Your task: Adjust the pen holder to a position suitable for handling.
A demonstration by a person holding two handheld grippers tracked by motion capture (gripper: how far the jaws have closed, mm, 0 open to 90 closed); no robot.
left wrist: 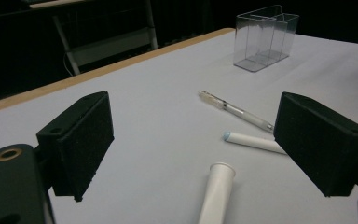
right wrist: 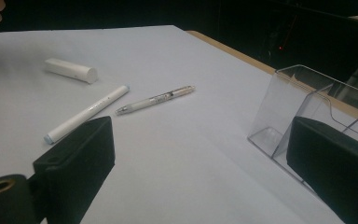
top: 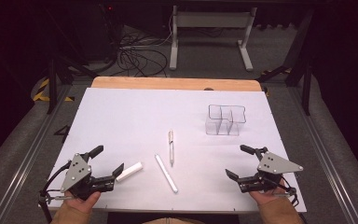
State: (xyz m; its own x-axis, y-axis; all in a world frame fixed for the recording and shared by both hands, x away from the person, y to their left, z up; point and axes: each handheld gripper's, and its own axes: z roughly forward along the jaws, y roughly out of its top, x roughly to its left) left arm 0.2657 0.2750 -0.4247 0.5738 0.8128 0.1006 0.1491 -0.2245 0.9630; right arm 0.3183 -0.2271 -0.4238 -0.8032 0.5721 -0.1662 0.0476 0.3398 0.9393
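A white sheet-covered table (top: pixel 135 116) with a bare wooden strip along its far edge is being viewed from above, and a two-jaw gripper is being held in each of the person's hands at its near edge. The left gripper (top: pixel 106 164) is being held low at the near left corner, its black jaws being kept wide apart with nothing between the pads; a short, thick white cylindrical tube (top: pixel 129 171) is lying just beside its jaw tips, apart from them, and in the left gripper view this tube (left wrist: pixel 216 193) is being seen end-on between the two jaws, resting on the sheet. The right gripper (top: pixel 240 162) is being held at the near right corner, its jaws likewise being kept wide open and empty. Between the two grippers, a long white marker with a pale blue tip (top: pixel 166 173) is lying at a slant near the front edge, and a slim white-and-clear pen (top: pixel 171 147) is lying just beyond it, pointing away from the person, the two close together. A clear plastic organiser box with inner dividers (top: pixel 226 120) is standing upright toward the far right of the sheet, well apart from the pens, beyond the right gripper.
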